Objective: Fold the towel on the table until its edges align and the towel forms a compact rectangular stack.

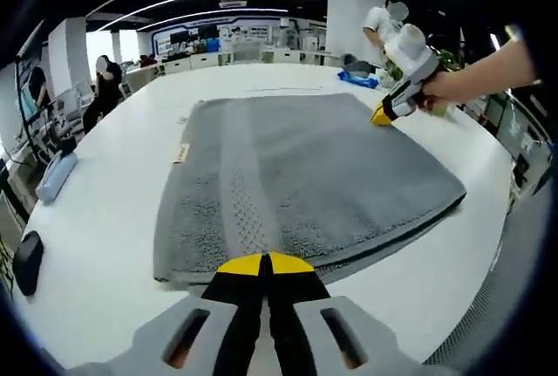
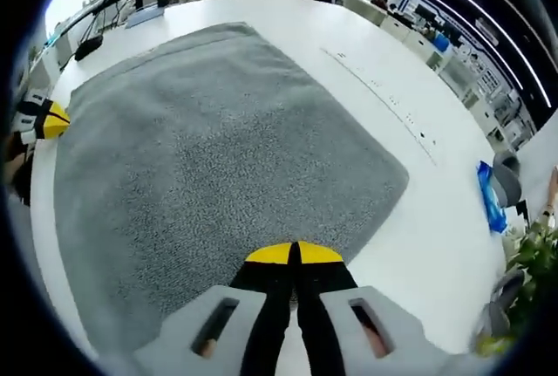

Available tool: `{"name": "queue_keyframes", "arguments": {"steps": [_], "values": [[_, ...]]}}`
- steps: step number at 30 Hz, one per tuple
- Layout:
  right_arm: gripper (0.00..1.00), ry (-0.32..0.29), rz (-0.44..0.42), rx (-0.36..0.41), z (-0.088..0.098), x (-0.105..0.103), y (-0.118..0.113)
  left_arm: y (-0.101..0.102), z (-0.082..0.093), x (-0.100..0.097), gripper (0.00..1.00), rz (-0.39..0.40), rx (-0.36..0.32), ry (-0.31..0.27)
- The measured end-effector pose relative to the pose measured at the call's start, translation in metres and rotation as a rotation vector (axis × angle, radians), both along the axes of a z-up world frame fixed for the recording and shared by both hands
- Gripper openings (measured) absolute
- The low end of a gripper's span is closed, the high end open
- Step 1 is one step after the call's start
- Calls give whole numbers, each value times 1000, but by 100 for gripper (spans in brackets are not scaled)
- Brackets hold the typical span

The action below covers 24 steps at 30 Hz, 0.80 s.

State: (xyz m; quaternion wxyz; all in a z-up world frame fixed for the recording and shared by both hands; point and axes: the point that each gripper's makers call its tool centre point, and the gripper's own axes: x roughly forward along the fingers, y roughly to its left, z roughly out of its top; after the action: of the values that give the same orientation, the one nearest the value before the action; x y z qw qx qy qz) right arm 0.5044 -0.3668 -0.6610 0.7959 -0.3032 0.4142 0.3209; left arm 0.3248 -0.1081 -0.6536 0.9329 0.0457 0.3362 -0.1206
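Lies flat on the white table [image 1: 113,210]: one grey towel [image 1: 305,175], already doubled by the look of its layered edge. Two tongs at work, each at a towel edge. Left tongs [image 1: 264,264] closed on the towel's near edge, it seems; right tongs [image 2: 295,254] likewise pressed together on the towel's rim. Best to lift both edges level, carry them across to the opposite edge, match corners before letting go. Beyond the towel, one blue cloth [image 2: 490,197].
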Motion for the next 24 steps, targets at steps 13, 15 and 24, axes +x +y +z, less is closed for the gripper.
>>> {"name": "queue_keyframes", "arguments": {"steps": [13,15,24], "values": [[0,28,-87,8,0,-24,-31,-5,0,12,0,-62,43,46],[0,29,-89,2,0,-26,-32,-6,-1,12,0,-68,46,48],[0,29,-57,-60,0,-30,-38,-8,-1,14,0,-91,58,55]]}}
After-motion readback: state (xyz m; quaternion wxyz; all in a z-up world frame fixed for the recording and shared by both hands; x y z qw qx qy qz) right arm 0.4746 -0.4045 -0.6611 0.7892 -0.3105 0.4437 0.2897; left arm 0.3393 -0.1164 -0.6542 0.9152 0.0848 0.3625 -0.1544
